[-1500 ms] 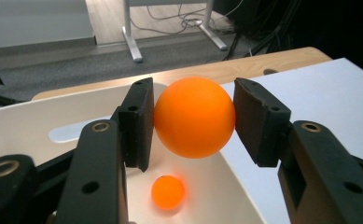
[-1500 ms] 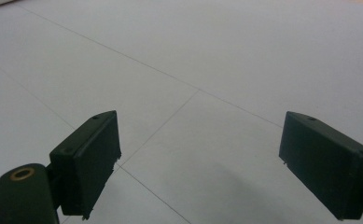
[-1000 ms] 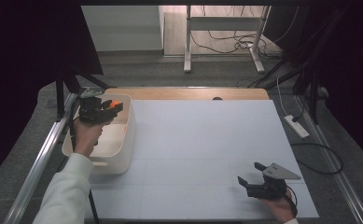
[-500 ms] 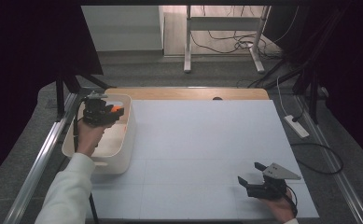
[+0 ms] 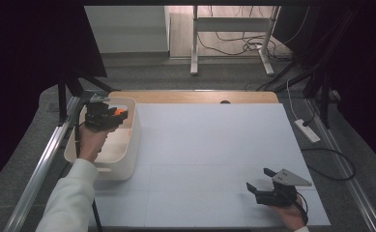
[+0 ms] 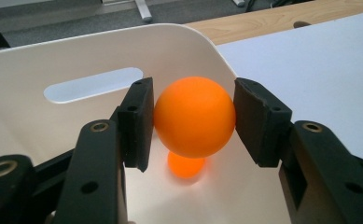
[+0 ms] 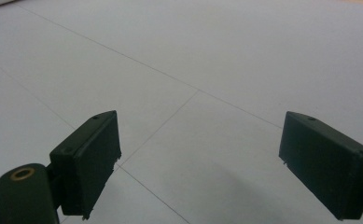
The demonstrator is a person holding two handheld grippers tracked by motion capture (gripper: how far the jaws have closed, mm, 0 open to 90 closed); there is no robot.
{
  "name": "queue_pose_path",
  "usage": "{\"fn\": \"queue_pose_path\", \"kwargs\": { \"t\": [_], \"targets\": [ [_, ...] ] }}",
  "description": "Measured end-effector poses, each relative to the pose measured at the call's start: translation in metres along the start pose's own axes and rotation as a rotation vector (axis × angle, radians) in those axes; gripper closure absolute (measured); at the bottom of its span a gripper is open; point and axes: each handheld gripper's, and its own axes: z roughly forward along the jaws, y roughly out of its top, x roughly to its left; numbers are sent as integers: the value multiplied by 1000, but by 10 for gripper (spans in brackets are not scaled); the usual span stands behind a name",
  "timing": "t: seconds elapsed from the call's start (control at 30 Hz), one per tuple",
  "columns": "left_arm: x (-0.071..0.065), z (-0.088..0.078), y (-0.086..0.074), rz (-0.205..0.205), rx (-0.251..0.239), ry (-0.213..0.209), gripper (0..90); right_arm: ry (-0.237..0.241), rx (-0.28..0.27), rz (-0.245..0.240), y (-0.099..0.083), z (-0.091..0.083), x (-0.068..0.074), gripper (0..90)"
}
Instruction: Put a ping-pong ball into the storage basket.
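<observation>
**One orange ball clamped over the tub**

The left gripper (image 6: 194, 122) has its two black pads pressed against the sides of a single orange ball (image 6: 194, 116), which fills the gap between them. The ball hangs clear above the floor of the white tub (image 6: 90, 56), where an orange glow lies on the floor directly beneath it. In the high view the left gripper (image 5: 109, 117) sits over the far end of the tub (image 5: 132, 145), which stands at the left edge of the table (image 5: 214, 145), and the ball (image 5: 120, 112) shows as a small orange spot at its tip.

The right gripper (image 7: 198, 163) is spread wide with nothing between its pads, hovering low over bare white table (image 7: 216, 56). In the high view it (image 5: 259, 182) is near the table's near right corner, well apart from the tub.

Count: one ball, one tub with one slot handle (image 6: 93, 85) visible in its far wall, two grippers. No brand, label or readable writing appears on any of them.
</observation>
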Motion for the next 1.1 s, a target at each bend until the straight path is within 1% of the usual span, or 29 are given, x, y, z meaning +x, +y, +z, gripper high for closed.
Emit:
{"fn": "queue_pose_path", "kwargs": {
  "t": [0.13, 0.2, 0.23, 0.27, 0.3, 0.33, 0.4, 0.47, 0.53, 0.6, 0.7, 0.77, 0.8, 0.83, 0.87, 0.9, 0.93, 0.97, 1.03, 1.1],
  "targets": [
    [0, -1, 0, 1, -11, -4, 489, -1, 0, -1, 0, 0, 0, 122],
    [0, -2, 0, -3, -24, 0, 411, -1, 0, -1, 0, 0, 0, 122],
    [0, -4, 0, -15, -44, 1, 411, -1, 0, -1, 0, 0, 0, 122],
    [0, -5, 1, -34, -63, -15, 308, -1, -1, -1, 0, 0, 0, 122],
    [0, -8, 2, -64, -83, -53, 228, -1, -1, -1, 0, 0, 0, 122],
    [-1, -10, 2, -68, -97, -63, 171, -1, 0, -1, 0, 0, 0, 122],
    [-5, -13, 3, -51, -111, -68, 141, -3, 2, -3, 0, 0, 0, 122],
    [-8, -16, 3, -37, -114, -90, 132, -3, 1, -4, 0, 0, 0, 122],
    [-11, -18, 3, -19, -116, -98, 126, -3, 1, -3, 0, 0, 0, 122],
    [-13, -20, 2, -16, -126, -111, 125, -3, 1, -4, 0, 0, 0, 122],
    [-16, -22, 0, -7, -127, -120, 126, -3, 0, -5, 0, 0, 0, 122],
    [-18, -24, -3, -5, -135, -143, 130, -2, 0, -6, 0, 1, 0, 122],
    [-18, -24, -3, -5, -135, -143, 132, -2, 0, -6, 0, 1, 0, 122],
    [-18, -25, -4, -2, -135, -155, 132, -1, 2, -6, 1, 1, 0, 122],
    [-20, -26, -5, -2, -141, -181, 132, -1, 2, -8, 1, 1, 0, 122],
    [-23, -28, -7, 1, -148, -196, 133, 0, 2, -9, 1, 1, 0, 122],
    [-23, -28, -7, 1, -148, -196, 134, 0, 2, -9, 1, 1, 0, 122],
    [-26, -31, -8, 11, -155, -213, 134, -1, 2, -7, 1, 1, 0, 122],
    [-28, -32, -8, 14, -160, -221, 137, -1, 2, -7, 1, 1, 0, 122],
    [-33, -36, -8, 27, -173, -237, 139, -2, 2, -9, 1, 1, 0, 122]
  ]
}}
